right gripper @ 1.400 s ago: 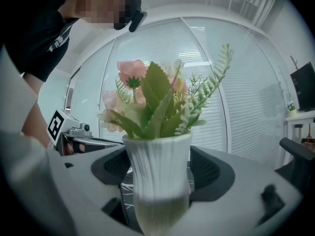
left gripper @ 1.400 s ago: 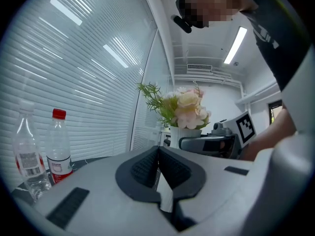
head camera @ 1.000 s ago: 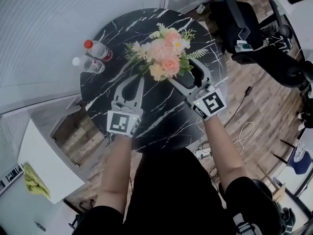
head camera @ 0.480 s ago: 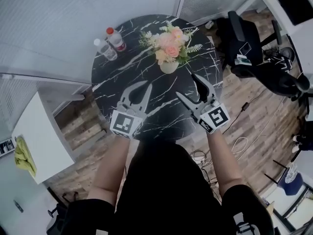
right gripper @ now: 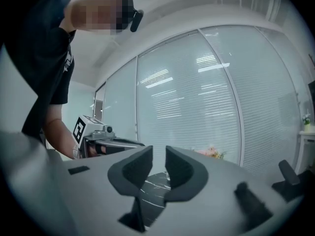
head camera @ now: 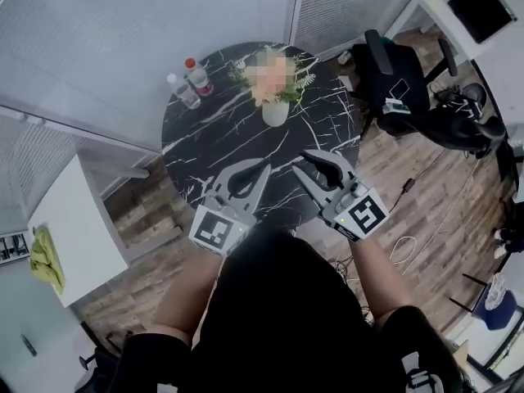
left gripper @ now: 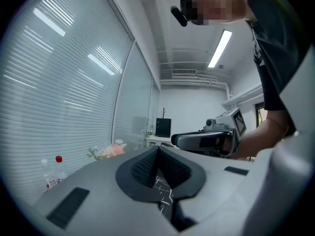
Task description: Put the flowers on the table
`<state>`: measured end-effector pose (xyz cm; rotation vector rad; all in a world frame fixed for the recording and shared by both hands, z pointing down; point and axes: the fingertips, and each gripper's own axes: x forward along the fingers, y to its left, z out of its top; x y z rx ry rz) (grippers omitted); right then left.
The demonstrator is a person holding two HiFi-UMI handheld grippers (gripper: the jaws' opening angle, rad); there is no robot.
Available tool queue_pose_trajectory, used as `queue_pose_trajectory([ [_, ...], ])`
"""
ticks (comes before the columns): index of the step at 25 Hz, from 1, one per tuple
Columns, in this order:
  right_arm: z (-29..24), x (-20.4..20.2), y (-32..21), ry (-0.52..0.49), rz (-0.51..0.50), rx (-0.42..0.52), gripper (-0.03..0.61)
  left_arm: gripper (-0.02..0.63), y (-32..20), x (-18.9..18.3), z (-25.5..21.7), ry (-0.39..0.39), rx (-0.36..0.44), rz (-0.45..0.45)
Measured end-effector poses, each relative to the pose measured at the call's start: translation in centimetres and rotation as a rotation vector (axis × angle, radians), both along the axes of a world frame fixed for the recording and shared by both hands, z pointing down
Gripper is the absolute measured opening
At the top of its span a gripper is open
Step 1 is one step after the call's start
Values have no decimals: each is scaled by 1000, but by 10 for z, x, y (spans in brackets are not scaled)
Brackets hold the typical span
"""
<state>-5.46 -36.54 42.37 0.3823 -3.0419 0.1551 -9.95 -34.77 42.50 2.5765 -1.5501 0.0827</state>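
Change: the left gripper [head camera: 260,170] and the right gripper [head camera: 307,166] had both drawn back from the far side of the round black marble-veined table [head camera: 229,137] to its near edge, close to the person's body.
Flowers: the peach and pink flowers [head camera: 272,84] stood upright in their small white vase [head camera: 275,113] on the far part of the table. They were well apart from both grippers, where a second before the right gripper had been right beside them.
Right jaws: released and just closing, down to a narrow gap with nothing between them.
Left jaws: clenched tip to tip, empty.
Neighbours: two clear plastic bottles [head camera: 190,83] stood to the flowers' left, apart from the vase.
Meaning: the placing looked finished, and the pull-back read as a retreat after letting go.
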Motion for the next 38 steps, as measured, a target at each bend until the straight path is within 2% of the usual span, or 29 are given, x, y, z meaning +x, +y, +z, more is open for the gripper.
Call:
queue_pose_trajectory([
  [1, -10, 2, 5, -12, 2, 10, 56, 12, 3, 5, -8, 0, 9, 7],
  [4, -32, 6, 18, -40, -5, 26, 20, 12, 11, 18, -24, 8, 19, 14],
  [15, -53, 20, 37, -43, -25, 33, 18, 12, 28, 41, -54, 7, 54, 23],
  [31, -57, 28, 37, -55, -8, 30, 18, 12, 32, 48, -58, -19, 66, 0],
  [38, -55, 26, 38, -56, -34, 27, 18, 12, 28, 48, -58, -18, 67, -3],
])
